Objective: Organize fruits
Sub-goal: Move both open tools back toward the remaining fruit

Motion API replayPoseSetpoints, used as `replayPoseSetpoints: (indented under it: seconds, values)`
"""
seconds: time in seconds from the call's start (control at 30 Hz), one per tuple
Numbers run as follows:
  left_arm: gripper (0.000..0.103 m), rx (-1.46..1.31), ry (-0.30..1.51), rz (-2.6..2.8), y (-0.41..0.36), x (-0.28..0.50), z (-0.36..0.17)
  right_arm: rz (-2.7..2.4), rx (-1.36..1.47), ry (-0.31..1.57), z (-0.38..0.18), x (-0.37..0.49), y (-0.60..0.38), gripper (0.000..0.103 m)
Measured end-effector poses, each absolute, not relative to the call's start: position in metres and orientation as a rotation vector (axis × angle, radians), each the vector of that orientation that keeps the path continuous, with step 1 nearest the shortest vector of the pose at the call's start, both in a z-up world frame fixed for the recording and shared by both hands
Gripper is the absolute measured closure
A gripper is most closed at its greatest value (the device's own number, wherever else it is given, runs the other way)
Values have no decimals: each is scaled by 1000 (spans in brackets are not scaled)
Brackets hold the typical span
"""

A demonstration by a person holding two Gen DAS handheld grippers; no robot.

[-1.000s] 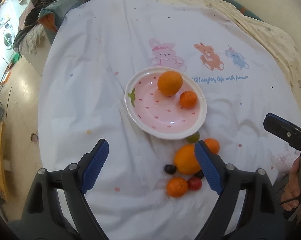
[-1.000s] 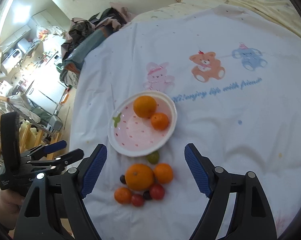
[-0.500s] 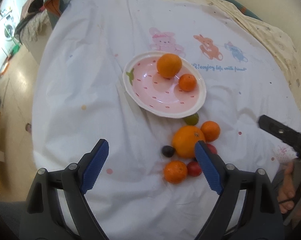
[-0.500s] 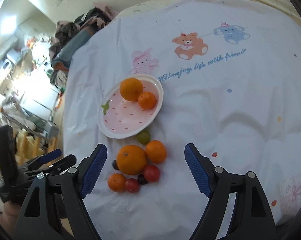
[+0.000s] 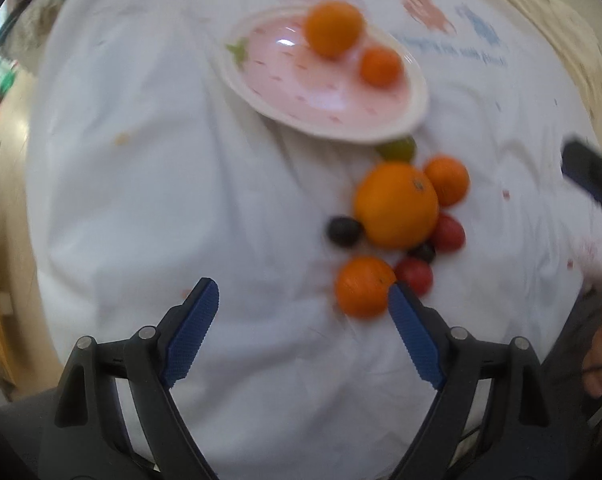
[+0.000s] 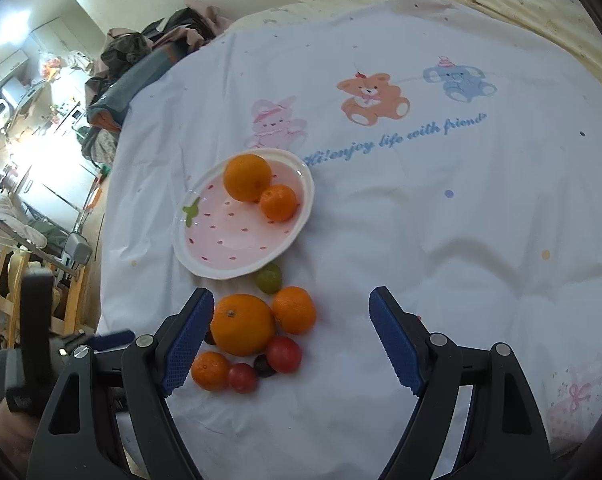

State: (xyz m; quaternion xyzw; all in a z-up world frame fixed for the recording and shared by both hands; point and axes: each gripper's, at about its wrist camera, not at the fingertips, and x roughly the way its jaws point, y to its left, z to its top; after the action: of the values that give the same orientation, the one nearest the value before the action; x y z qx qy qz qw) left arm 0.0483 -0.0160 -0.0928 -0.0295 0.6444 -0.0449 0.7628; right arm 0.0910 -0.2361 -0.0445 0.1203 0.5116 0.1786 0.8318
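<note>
Loose fruit cluster (image 6: 257,332) on white sheet (image 6: 441,240), just below near rim of pink plate (image 6: 205,268): big orange (image 6: 242,324) central, green grape (image 6: 268,277) touching the plate rim. Plate holds one orange (image 6: 247,177) and one mandarin (image 6: 278,202), near half bare. Left gripper (image 5: 303,330) spread wide, empty, right finger beside a small mandarin (image 5: 363,286). Right gripper (image 6: 291,340) spread wide, empty, left finger touching big orange's edge. Bare sheet right of cluster.
</note>
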Motion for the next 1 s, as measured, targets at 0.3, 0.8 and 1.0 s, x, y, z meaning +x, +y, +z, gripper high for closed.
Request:
replayPoseSetpoints:
  seconds: [0.3, 0.8, 1.0]
  values:
    - [32, 238, 1431, -277, -69, 44, -109, 354, 298, 1105, -47, 93, -247, 20]
    - [65, 148, 1513, -347, -68, 63, -122, 338, 294, 1122, -52, 95, -255, 20]
    - [66, 91, 1496, -328, -47, 60, -103, 338, 281, 1116, -51, 96, -252, 20]
